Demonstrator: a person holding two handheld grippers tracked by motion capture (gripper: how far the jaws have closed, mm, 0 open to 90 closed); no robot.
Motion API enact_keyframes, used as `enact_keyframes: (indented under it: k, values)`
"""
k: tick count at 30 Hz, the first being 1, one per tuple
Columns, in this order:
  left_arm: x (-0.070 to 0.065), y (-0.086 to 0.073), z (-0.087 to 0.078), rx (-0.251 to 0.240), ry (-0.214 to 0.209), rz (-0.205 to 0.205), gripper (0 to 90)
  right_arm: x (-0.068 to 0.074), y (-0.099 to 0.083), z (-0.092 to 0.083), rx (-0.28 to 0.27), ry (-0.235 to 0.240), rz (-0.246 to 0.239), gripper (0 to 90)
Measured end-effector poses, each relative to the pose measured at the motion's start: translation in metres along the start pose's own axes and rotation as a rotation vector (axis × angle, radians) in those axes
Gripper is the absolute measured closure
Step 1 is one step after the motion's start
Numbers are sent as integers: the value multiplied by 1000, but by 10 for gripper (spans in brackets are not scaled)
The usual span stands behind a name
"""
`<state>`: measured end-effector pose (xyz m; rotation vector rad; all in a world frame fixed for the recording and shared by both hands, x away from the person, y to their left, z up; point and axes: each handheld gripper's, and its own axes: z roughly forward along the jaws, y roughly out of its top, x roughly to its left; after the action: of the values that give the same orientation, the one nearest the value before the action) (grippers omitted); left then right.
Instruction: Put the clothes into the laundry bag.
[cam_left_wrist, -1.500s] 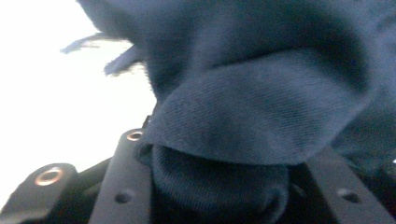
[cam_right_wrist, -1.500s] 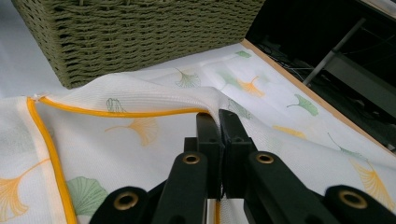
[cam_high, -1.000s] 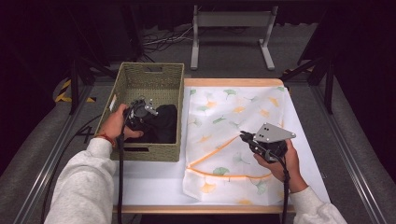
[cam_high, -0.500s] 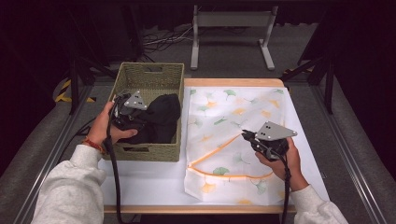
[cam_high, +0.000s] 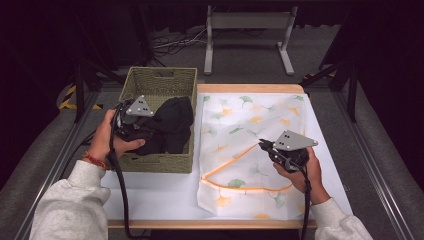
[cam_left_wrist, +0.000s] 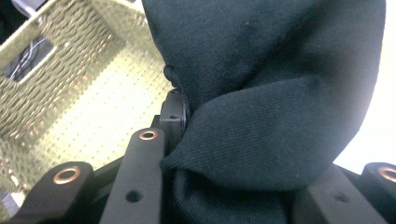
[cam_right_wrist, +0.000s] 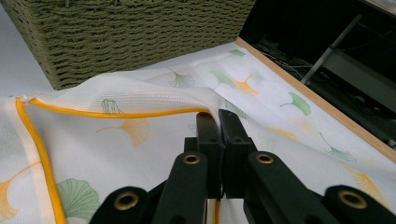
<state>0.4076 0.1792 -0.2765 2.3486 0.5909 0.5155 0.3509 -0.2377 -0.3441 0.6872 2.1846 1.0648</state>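
A black garment (cam_high: 172, 125) hangs over the green woven basket (cam_high: 160, 82) at the table's left, partly lifted out of it. My left gripper (cam_high: 149, 129) is shut on a bunched fold of it. In the left gripper view the dark cloth (cam_left_wrist: 271, 70) drapes over the jaws and hides the right one, with the basket's floor (cam_left_wrist: 84, 84) below. A white mesh laundry bag (cam_high: 240, 120) with ginkgo-leaf print and orange trim lies flat to the right. My right gripper (cam_high: 261, 143) is shut on the bag's upper layer, raising its orange-edged opening (cam_right_wrist: 140, 112) beside the jaws (cam_right_wrist: 218, 119).
The bag lies on a white table (cam_high: 150, 195) with a wooden rim (cam_right_wrist: 303, 93). The basket's wall (cam_right_wrist: 130, 37) stands close to the left of the bag's opening. A metal stand (cam_high: 247, 20) and cables sit on the floor behind the table.
My left hand has risen and drifted slightly left, drawing the black garment higher out of the basket. The right hand and the bag's lifted edge have stayed put.
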Motion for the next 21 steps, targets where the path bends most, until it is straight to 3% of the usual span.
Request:
enact_keyframes:
  k: [7, 10, 16, 18, 21]
  values:
    - [-8, 18, -13, -9, -15, 16, 677, 1, 0, 1, 0, 6, 4, 888]
    - [-17, 27, -18, -23, -46, 22, 677, 2, 0, 2, 2, 9, 1, 888]
    - [-46, 43, -20, -33, -105, 88, 677, 1, 0, 2, 1, 8, 7, 888]
    - [-61, 48, -20, -35, -135, 133, 676, 1, 0, 1, 1, 6, 5, 888]
    - [-79, 53, -16, -49, -176, 165, 676, 0, 0, 2, 3, 5, 6, 888]
